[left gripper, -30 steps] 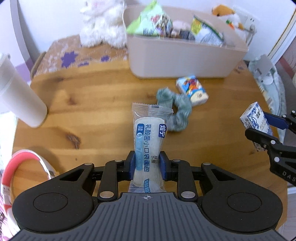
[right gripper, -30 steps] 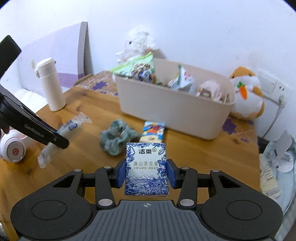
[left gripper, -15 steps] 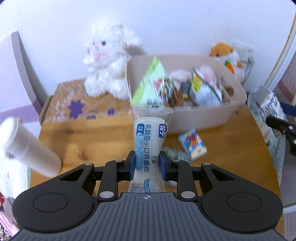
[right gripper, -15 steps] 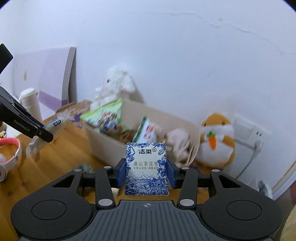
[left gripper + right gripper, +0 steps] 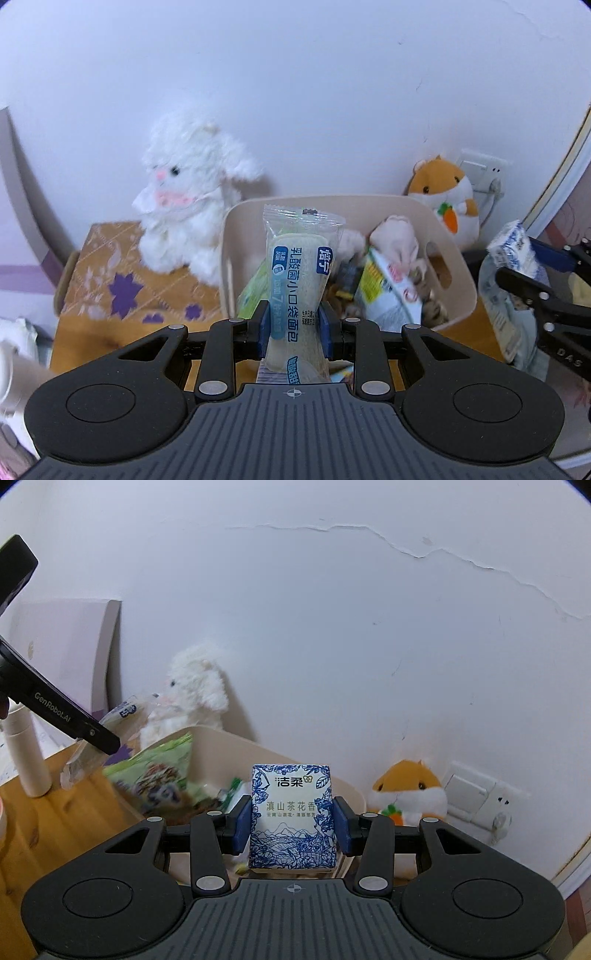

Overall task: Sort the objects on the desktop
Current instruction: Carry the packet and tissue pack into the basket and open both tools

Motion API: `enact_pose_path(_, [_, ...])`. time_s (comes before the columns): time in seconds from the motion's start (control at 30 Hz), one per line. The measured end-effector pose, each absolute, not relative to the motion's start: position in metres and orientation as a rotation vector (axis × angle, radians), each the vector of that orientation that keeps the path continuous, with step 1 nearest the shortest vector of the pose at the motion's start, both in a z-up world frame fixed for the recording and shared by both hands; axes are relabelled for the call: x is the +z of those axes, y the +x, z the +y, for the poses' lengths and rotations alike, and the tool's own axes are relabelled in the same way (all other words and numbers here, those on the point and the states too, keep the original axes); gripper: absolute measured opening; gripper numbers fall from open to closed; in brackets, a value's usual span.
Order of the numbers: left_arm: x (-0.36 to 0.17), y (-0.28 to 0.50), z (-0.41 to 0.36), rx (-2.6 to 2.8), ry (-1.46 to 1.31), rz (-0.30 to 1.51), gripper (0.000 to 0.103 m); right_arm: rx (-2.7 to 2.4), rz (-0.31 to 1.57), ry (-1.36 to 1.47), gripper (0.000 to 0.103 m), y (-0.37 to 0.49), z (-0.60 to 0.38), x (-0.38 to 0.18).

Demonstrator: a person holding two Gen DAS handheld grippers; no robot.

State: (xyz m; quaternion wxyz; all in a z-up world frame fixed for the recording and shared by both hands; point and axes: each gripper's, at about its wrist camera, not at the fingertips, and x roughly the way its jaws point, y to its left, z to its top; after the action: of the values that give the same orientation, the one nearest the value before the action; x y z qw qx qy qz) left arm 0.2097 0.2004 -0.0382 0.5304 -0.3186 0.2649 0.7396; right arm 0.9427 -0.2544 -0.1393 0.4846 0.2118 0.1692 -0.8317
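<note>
My left gripper (image 5: 294,326) is shut on a clear-wrapped bread packet (image 5: 300,280) with blue print and holds it upright in front of the beige storage bin (image 5: 458,269). My right gripper (image 5: 291,827) is shut on a blue-and-white tissue pack (image 5: 291,816), raised over the near side of the bin (image 5: 295,760). The bin holds several snack bags and small items. The right gripper with its pack also shows at the right edge of the left wrist view (image 5: 517,254). The left gripper and bread packet show at the left of the right wrist view (image 5: 92,734).
A white plush rabbit (image 5: 184,206) sits on a patterned box (image 5: 110,280) left of the bin. An orange hamster plush (image 5: 443,192) and a wall socket (image 5: 484,170) are behind the bin. A white bottle (image 5: 26,753) stands on the wooden table (image 5: 55,819).
Both grippers have risen from the tabletop and moved forward toward the bin, each still holding its item. The scrunchie and small colourful pack on the table have dropped out of view.
</note>
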Motion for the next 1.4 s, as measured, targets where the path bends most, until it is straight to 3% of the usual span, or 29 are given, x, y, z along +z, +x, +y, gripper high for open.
enact_pose_path(0.5, [-0.079,0.217,0.287,1.791,-0.853,0.644,0.027,-2.030,0.336,0.702,0.043,0.871,-0.314,-0.178])
enact_pose_path(0.8, [-0.101,0.219,0.300,1.797,-0.870,0.698,0.029,-2.024,0.315,0.822,0.045,0.861,-0.327,-0.206])
enact_pose_path(0.83, [-0.101,0.219,0.300,1.802,-0.864,0.695,0.031,-2.022,0.316,0.826,0.051,0.861,-0.328,-0.207])
enact_pose_path(1.0, [-0.098,0.225,0.296,1.843,-0.774,0.699,0.066,-2.013,0.307,0.821,0.065,0.865,-0.325,-0.205])
enact_pose_path(1.2, [-0.092,0.227,0.288,1.841,-0.740,0.694,0.067,-2.014,0.318,0.779,0.079,0.879,-0.316,-0.195])
enact_pose_path(1.3, [-0.086,0.224,0.281,1.843,-0.743,0.674,0.067,-2.000,0.307,0.758,0.091,0.887,-0.309,-0.189])
enact_pose_path(1.4, [-0.078,0.223,0.272,1.842,-0.741,0.659,0.067,-1.985,0.287,0.739,0.094,0.896,-0.301,-0.183])
